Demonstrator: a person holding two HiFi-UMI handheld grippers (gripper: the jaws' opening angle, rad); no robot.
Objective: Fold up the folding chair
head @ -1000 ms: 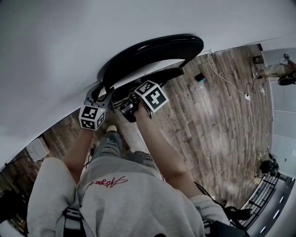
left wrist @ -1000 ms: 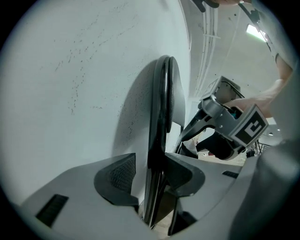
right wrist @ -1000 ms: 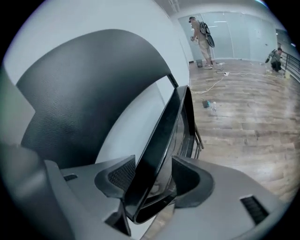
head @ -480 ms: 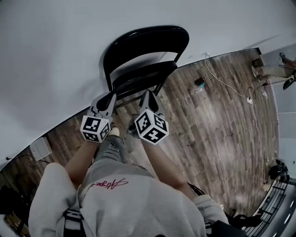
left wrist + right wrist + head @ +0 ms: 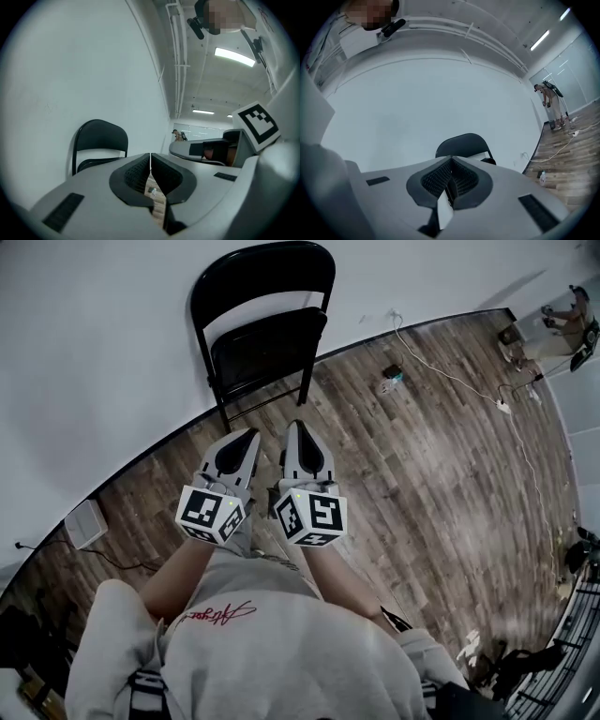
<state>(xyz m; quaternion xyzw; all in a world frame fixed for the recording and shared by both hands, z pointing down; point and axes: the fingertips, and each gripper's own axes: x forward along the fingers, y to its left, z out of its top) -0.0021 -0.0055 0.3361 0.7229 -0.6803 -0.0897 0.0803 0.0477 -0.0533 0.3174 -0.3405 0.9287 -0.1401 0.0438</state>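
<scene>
1. Head view
   - Jaws: the left gripper (image 5: 247, 435) and the right gripper (image 5: 296, 426) are both closed to a point and hold nothing.
   - Pose: both forearms reach forward from the grey sweatshirt. The grippers are side by side and roughly level, with their marker cubes nearest the body, and they aim at the folding chair (image 5: 267, 334).
   - Chair: it stands on the wooden floor (image 5: 422, 474) against the white wall (image 5: 94, 352), well apart from both grippers. Its seat panel sits close under the backrest; whether it is folded fully flat cannot be told.
   - Change: a second ago both grippers were right at the chair's seat. Half a second ago they were already off it. Now they are drawn back toward the body, with bare floor between them and the chair legs.

2. Left gripper view
   - Jaws: the left gripper (image 5: 150, 157) is closing the last bit. Its ribbed pads already meet at the tips and nothing is between them.
   - Chair: the folding chair (image 5: 100, 140) is upright at the wall, left of the jaws and far beyond them.
   - The right gripper (image 5: 211, 150) shows alongside at the right.

3. Right gripper view
   - Jaws: the right gripper (image 5: 451, 161) has its pads pressed together and empty.
   - Chair: the backrest of the folding chair (image 5: 464, 143) rises just above the tips, against the wall and untouched.
</scene>
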